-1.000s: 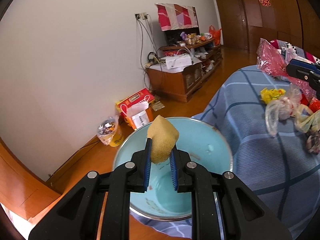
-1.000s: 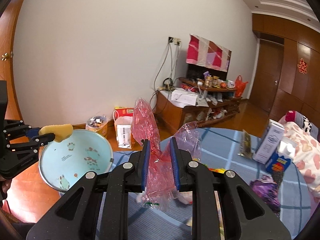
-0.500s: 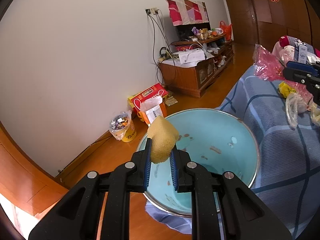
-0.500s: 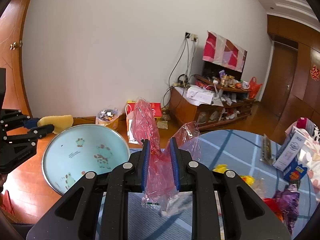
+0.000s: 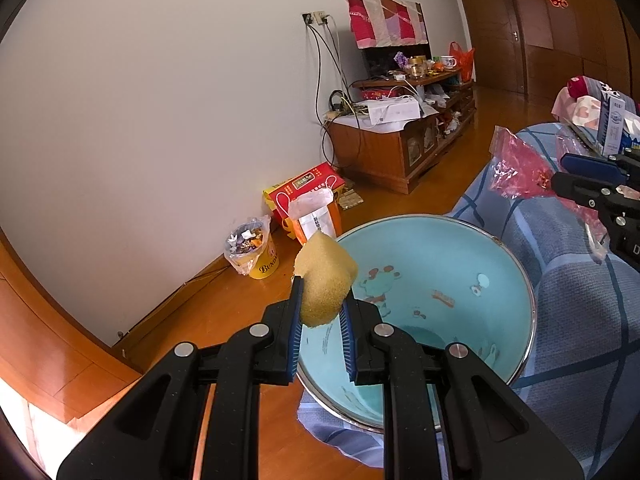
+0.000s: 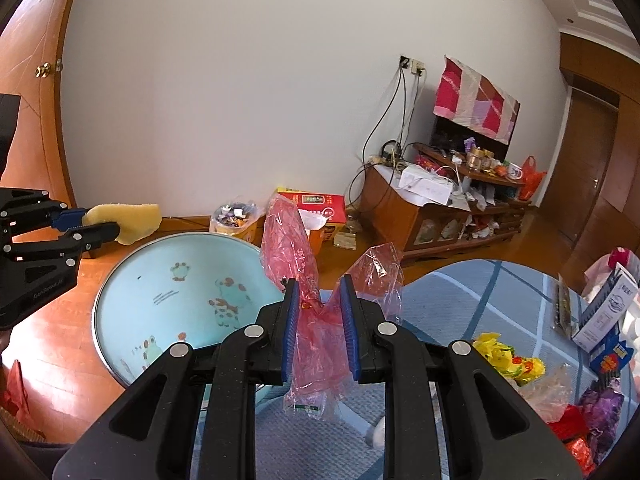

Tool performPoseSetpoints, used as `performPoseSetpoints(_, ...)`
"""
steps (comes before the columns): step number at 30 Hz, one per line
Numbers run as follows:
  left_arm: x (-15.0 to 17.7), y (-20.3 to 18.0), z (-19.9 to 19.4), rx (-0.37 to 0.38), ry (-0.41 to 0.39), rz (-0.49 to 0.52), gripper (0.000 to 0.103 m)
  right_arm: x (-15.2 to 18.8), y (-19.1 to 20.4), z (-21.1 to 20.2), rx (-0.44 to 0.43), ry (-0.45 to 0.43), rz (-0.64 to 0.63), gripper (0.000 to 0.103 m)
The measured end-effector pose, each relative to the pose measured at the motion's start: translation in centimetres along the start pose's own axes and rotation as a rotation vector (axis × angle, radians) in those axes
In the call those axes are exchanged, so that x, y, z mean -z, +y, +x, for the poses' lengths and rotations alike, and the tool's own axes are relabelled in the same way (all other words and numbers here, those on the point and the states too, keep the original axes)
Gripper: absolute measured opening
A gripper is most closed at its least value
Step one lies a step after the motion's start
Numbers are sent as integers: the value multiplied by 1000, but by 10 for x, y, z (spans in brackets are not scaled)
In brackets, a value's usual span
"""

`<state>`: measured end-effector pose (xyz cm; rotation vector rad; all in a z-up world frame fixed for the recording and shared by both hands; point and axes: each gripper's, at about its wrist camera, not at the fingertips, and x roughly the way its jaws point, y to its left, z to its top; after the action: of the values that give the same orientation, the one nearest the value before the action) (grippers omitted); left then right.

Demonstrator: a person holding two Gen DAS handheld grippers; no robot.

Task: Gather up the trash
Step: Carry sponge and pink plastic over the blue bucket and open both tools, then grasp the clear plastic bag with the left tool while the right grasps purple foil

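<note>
- At far left in the right wrist view, the left gripper is clenched on a yellow sponge, its long axis level and its free end pointing right, above the wooden floor just beyond the basin's left rim.
- The light-blue basin sits on the near-left edge of the blue checked cloth — only printed cartoon animals show inside it.
- By the far wall stand a small lined bin full of wrappers and a red box.
- The right gripper grasps a crumpled pink plastic bag, long axis roughly upright, at the basin's right rim.
- Right — yellow wrappers and a carton lie on the cloth.
</note>
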<state>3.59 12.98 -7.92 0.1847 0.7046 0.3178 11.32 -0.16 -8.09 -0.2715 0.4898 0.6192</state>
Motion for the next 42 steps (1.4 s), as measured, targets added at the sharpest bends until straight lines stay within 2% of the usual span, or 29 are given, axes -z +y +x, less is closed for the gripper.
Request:
performPoseSetpoints(21,-1,2,0,13,6,-5,18,-2,12,7,-38,10,-31,22)
performPoseSetpoints(23,-1,0,-1,18,7,-3,20,-2,15,9,-55,13,-40,26)
performPoseSetpoints(25,0,-3,-1,39,11,-3,21,-1,18,10,-79,14,-47,37)
performPoseSetpoints(26,0,-4,-1,50,13,3,24,-1,19,10,-84,11,-52,44)
performPoseSetpoints(28,1,-8,-1,69,11,4,31,0,21,10,-81,10,-56,46)
performPoseSetpoints(30,2,-11,-2,66,11,5,50,1,20,10,-74,13,-49,51)
performPoseSetpoints(32,2,-12,-2,71,12,-2,51,1,17,9,-64,14,-39,54)
performPoseSetpoints(35,2,-8,-2,59,11,-24,70,2,9,4,-36,15,-18,55)
performPoseSetpoints(40,3,-17,1,78,28,-16,71,5,-12,-19,23,10,25,56)
performPoseSetpoints(42,4,-26,1,93,29,-4,75,9,-20,-37,58,-2,30,59)
